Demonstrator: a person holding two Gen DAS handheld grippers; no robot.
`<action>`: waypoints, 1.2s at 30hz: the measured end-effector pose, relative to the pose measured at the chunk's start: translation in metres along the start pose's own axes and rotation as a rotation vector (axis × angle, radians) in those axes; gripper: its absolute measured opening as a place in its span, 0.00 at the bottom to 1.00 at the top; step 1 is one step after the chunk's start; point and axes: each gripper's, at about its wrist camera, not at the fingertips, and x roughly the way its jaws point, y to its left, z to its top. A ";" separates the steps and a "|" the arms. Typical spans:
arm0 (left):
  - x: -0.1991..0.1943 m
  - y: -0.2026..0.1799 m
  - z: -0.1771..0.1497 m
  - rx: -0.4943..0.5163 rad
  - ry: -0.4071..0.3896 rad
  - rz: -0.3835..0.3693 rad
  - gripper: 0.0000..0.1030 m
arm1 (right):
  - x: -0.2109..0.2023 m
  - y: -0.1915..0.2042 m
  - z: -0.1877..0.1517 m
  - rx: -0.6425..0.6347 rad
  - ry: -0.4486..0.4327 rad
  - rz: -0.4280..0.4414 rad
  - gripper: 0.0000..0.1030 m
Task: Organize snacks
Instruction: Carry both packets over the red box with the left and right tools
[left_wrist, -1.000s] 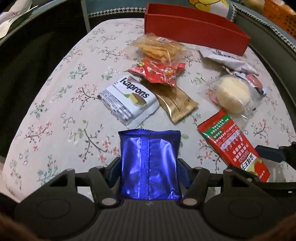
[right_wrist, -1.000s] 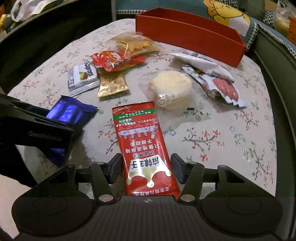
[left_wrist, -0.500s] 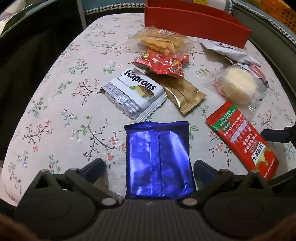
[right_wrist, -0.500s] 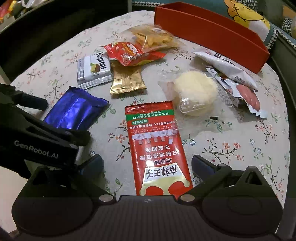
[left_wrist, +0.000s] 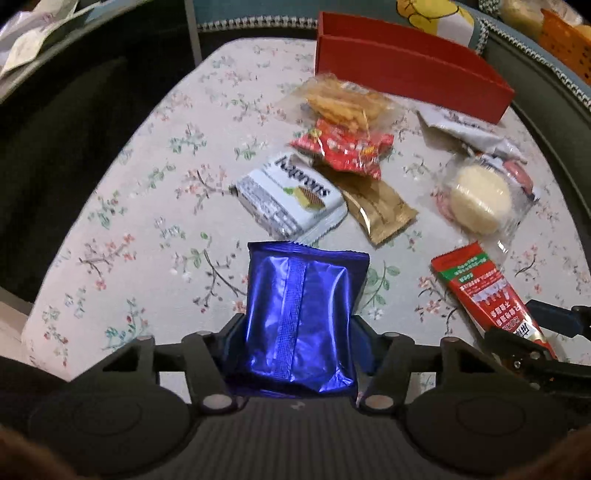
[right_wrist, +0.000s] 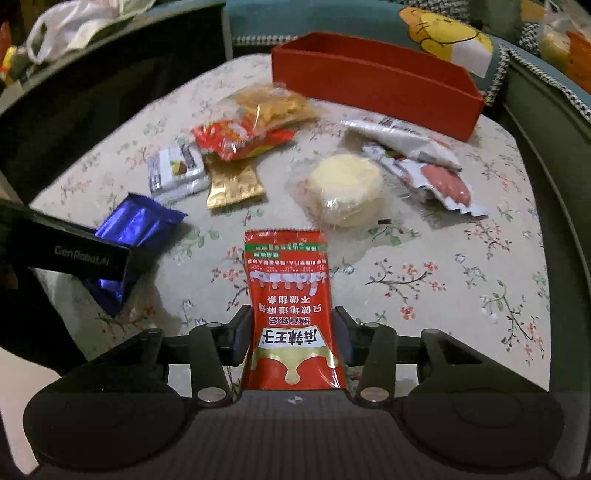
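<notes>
A counter (right_wrist: 461, 295) under a floral cloth carries a red box (right_wrist: 373, 83) at its far edge, then loose snacks: a chip bag (right_wrist: 271, 107), white wafer pack (right_wrist: 177, 171), gold pouch (right_wrist: 234, 184), round cake (right_wrist: 345, 188) and sausage packets (right_wrist: 432, 173).

The left gripper (left_wrist: 297, 332) points steeply down, its jaws just closed from nine and three o'clock; the right gripper (right_wrist: 293, 332) likewise, pinching at its fingertips.

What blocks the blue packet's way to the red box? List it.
The left gripper has just closed on the blue packet. Between it and the red box lie the Kaprons wafer, red packet and chips bag.
</notes>
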 end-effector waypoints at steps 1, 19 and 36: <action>-0.003 0.001 0.001 -0.004 -0.007 0.001 0.86 | -0.001 -0.001 0.001 0.004 -0.010 0.003 0.51; -0.002 0.000 0.019 -0.019 0.012 -0.138 0.86 | 0.007 -0.016 0.011 0.077 -0.025 0.029 0.76; 0.014 -0.001 0.021 -0.040 0.089 -0.226 0.86 | 0.028 -0.010 0.023 -0.138 0.094 0.082 0.53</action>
